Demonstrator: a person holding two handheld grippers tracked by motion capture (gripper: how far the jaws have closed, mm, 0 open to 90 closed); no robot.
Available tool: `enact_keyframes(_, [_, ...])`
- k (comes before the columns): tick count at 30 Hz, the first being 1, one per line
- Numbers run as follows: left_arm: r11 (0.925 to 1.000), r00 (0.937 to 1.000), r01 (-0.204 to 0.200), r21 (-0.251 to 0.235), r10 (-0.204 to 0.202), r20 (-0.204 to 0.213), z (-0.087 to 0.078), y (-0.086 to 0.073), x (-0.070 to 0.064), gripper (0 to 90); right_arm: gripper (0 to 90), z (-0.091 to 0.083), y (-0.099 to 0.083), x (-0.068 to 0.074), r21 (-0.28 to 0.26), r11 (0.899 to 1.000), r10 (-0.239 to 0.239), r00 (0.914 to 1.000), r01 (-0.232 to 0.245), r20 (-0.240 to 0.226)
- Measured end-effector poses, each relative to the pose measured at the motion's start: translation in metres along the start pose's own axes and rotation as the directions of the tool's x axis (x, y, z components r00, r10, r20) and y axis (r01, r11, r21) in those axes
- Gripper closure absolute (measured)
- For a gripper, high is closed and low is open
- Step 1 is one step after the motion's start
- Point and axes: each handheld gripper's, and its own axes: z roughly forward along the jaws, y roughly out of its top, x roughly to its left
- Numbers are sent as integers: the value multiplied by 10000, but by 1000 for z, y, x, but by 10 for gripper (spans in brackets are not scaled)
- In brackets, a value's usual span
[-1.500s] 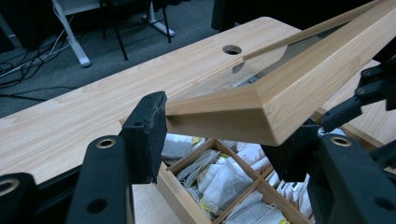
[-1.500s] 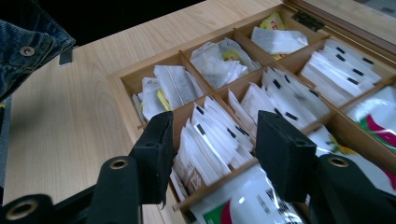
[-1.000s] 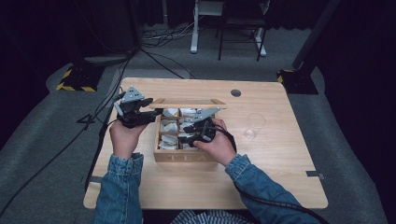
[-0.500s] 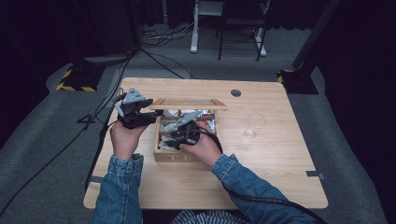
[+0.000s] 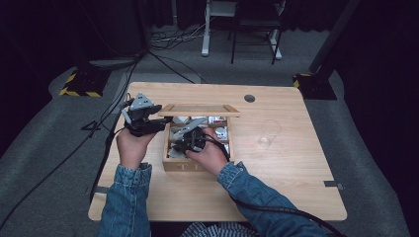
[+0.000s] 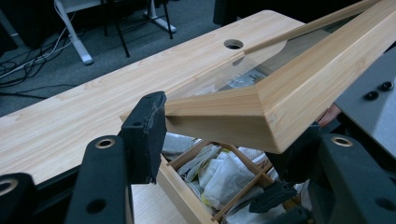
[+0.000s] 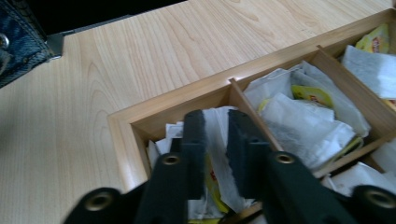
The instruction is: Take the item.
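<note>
Box: a shallow light wooden box with slatted compartments (image 5: 197, 165) sits at the middle of the pale wooden worktop (image 5: 291, 168), just in front of the person.
Lid: the wood-framed, clear-panelled lid (image 5: 200, 109) stands raised at the box's 12 o'clock edge; in the left gripper view its frame corner (image 6: 280, 102) lies between the two black jaws.
Left tongs (image 5: 157, 121): at the box's 10 o'clock corner, clenched on the lid's frame.
Right tongs (image 7: 215, 135): down inside the near-corner compartment, jaws closed to a narrow gap with a white paper tea bag sachet (image 7: 219, 154) between them, grasping it as far as can be seen.
Contents: white sachets, some with yellow tags (image 7: 312, 95), fill the compartments; the neighbouring one at 2 o'clock of the tongs holds a loose crumpled heap.
Glass: a clear drinking glass (image 5: 269, 133) stands on the worktop at 3 o'clock of the box, well apart.
</note>
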Motion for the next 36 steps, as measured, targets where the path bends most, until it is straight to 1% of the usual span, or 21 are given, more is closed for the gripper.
enact_keyframes(1, [10000, 10000, 12, -1, -12, 1, 0, 0, 0, 440, 825, -1, 0, -1, 32, 10000, 28, 10000, -28, -4])
enact_keyframes(4, [10000, 10000, 2, -2, -2, -1, 0, 0, 0, 440, 870, -1, -1, -3, 109, 9999, 120, 9999, -120, -3])
enact_keyframes(8, [10000, 10000, -3, -2, 3, 1, 0, 0, 0, 440, 900, -1, -1, -5, 178, 9998, 113, 9999, -113, -8])
enact_keyframes(11, [10000, 10000, -9, -7, 9, 7, 0, 0, 0, 440, 900, -1, -1, -5, 158, 9998, 77, 10000, -76, -37])
enact_keyframes(14, [10000, 10000, -18, -1, 18, 20, 0, 0, 0, 439, 900, -5, 0, -4, 1, 10000, -18, 10000, 18, 61])
enact_keyframes(16, [10000, 10000, -17, -1, 17, 21, 0, 0, 0, 439, 900, -8, 1, -3, -164, 9997, -180, 9998, 181, 75])
enact_keyframes(19, [10000, 10000, -16, -2, 16, 22, 0, 0, 0, 439, 900, -15, 2, -2, -348, 9993, -144, 9999, 147, 80])
enact_keyframes(23, [10000, 10000, -7, -15, 7, 14, 0, 0, 0, 439, 900, -24, 5, -1, -618, 9977, -264, 9996, 269, 86])
enact_keyframes(29, [10000, 10000, -9, -9, 9, 31, 0, 0, 1, 438, 900, -35, 6, 3, -838, 9960, -305, 9995, 313, 106])
enact_keyframes(36, [10000, 10000, -19, 9, 19, 55, 0, 0, 1, 437, 900, -50, 5, 7, -987, 9936, -524, 9983, 545, 240])
